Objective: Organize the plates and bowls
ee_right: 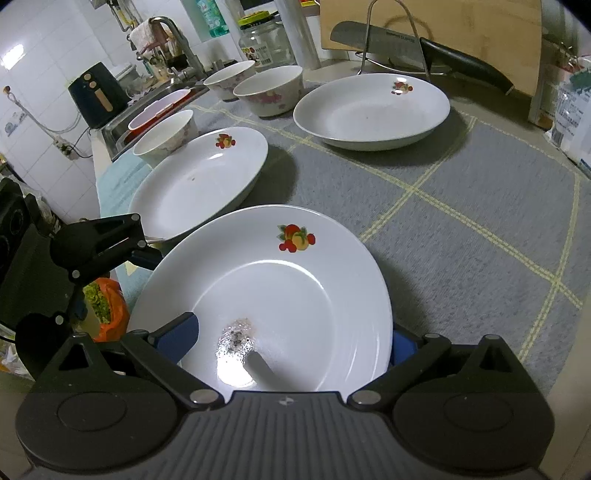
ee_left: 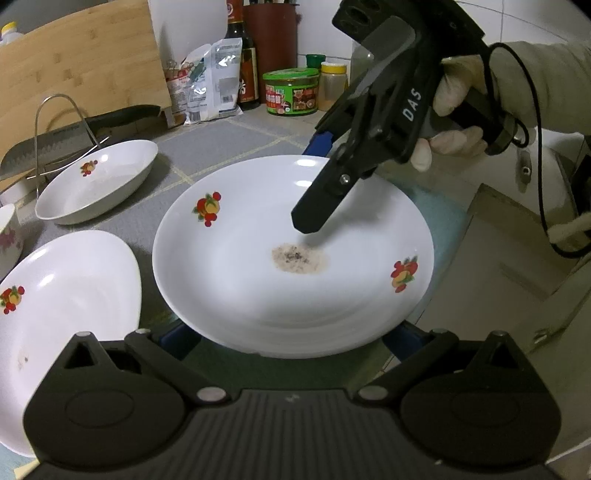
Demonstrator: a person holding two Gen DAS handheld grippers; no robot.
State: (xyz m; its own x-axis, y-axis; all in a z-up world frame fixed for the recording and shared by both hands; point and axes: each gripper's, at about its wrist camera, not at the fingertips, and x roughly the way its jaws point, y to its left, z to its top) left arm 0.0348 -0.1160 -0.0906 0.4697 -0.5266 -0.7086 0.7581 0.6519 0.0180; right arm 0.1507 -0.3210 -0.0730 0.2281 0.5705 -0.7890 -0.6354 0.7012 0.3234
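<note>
Grey matting crossed with pale yellow lines covers the tabletop [ee_right: 461,192], and at its near edge sits the plate [ee_left: 258,266] being handled, partly overhanging. It is glossy white ceramic, round and shallow, with fruit decals and a dried brown stain [ee_left: 299,258] in its well. Both grippers stand wide around it: the left gripper [ee_left: 291,338] straddles one rim with blue pads either side, while the right gripper [ee_right: 291,339] straddles the opposite rim, one finger over the well and one outside. Neither is clamped yet.

Glazed ceramic is slick and hard, so I judge that a shallow bite on the thin rim could let the plate tilt and slide off the edge. Uneven closing between the two sides might twist it.

Just beside it lies a second plate [ee_right: 199,181], close enough to be clipped when lifting; a third plate [ee_right: 373,110] rests farther off. Three rounded bowls [ee_right: 271,90] sit nearer the sink [ee_right: 155,99], and a cleaver [ee_right: 391,40] leans in a wire rack against a wooden cutting board [ee_right: 480,33].
</note>
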